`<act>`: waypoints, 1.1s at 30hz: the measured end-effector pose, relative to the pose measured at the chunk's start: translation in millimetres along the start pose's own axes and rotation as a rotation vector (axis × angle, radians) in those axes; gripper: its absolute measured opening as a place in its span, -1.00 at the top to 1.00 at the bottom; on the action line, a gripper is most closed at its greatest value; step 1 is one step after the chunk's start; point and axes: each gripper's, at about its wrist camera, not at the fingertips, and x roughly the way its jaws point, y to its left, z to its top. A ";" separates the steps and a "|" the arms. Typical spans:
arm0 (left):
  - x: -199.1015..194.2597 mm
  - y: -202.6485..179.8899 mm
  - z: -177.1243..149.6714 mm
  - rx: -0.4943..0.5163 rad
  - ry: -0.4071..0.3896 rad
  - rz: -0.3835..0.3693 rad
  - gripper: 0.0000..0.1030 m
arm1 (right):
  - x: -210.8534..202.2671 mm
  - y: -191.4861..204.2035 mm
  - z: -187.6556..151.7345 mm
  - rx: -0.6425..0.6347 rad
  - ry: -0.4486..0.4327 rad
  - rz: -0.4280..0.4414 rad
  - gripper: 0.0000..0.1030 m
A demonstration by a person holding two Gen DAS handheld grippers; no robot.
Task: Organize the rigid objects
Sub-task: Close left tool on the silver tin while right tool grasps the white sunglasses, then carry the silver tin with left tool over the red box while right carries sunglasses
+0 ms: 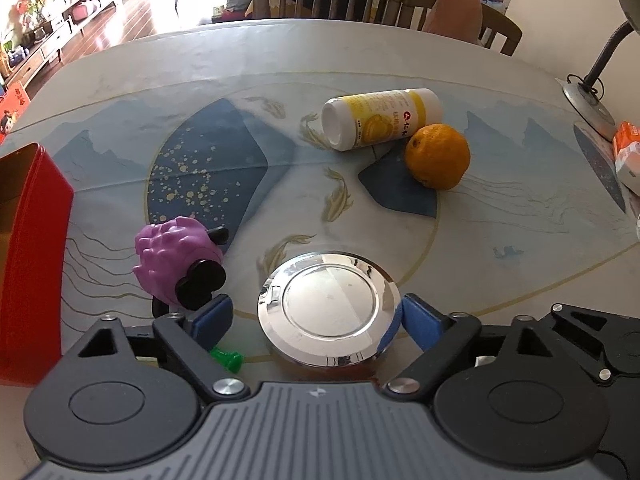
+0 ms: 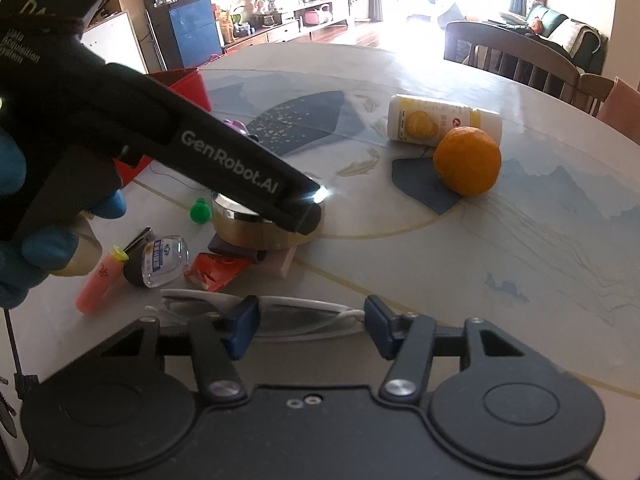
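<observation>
A round tin with a shiny chrome lid (image 1: 328,312) sits on the table between the blue pads of my left gripper (image 1: 316,320). The left pad stands clear of the rim and the right pad is at its edge, so the jaws are open around it. The right wrist view shows that gripper's black finger (image 2: 296,208) lying over the tin (image 2: 240,230). My right gripper (image 2: 310,326) hovers low over white-framed sunglasses (image 2: 288,318). One lens lies between its pads with a small gap at the right pad, so it is open.
A purple toy sheep (image 1: 176,264) and a green peg (image 1: 228,358) lie left of the tin, beside an open red box (image 1: 32,260). An orange (image 1: 436,156) and a fallen yellow-white bottle (image 1: 380,118) lie farther out. A sanitiser bottle (image 2: 160,260), pink tube (image 2: 100,280) and red packet (image 2: 216,272) lie near the sunglasses.
</observation>
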 end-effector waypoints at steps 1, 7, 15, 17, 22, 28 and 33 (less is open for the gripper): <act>-0.4 -0.6 -0.1 0.002 -0.003 -0.002 -0.69 | -0.2 0.1 -0.1 -0.001 -0.001 -0.001 -0.09; -1.7 -3.3 -0.8 0.016 -0.005 0.000 -0.49 | -3.2 -0.9 -2.6 0.017 -0.004 -0.026 -0.08; -8.6 2.5 -4.1 -0.001 -0.009 0.011 -0.49 | -19.5 -11.7 -5.4 0.076 -0.028 -0.071 -0.08; -12.9 3.8 -5.5 -0.001 -0.013 0.014 -0.48 | -26.4 -16.3 -6.2 0.096 -0.036 -0.078 -0.08; -29.7 8.7 -9.2 -0.018 -0.036 0.002 -0.48 | -42.7 -20.9 -8.2 0.112 -0.056 -0.102 -0.08; -55.7 22.1 -15.5 -0.065 -0.058 0.008 -0.48 | -60.0 -14.9 -3.8 0.123 -0.087 -0.121 -0.08; -77.9 36.8 -20.2 -0.096 -0.083 0.004 -0.48 | -71.6 0.3 5.9 0.115 -0.105 -0.123 -0.09</act>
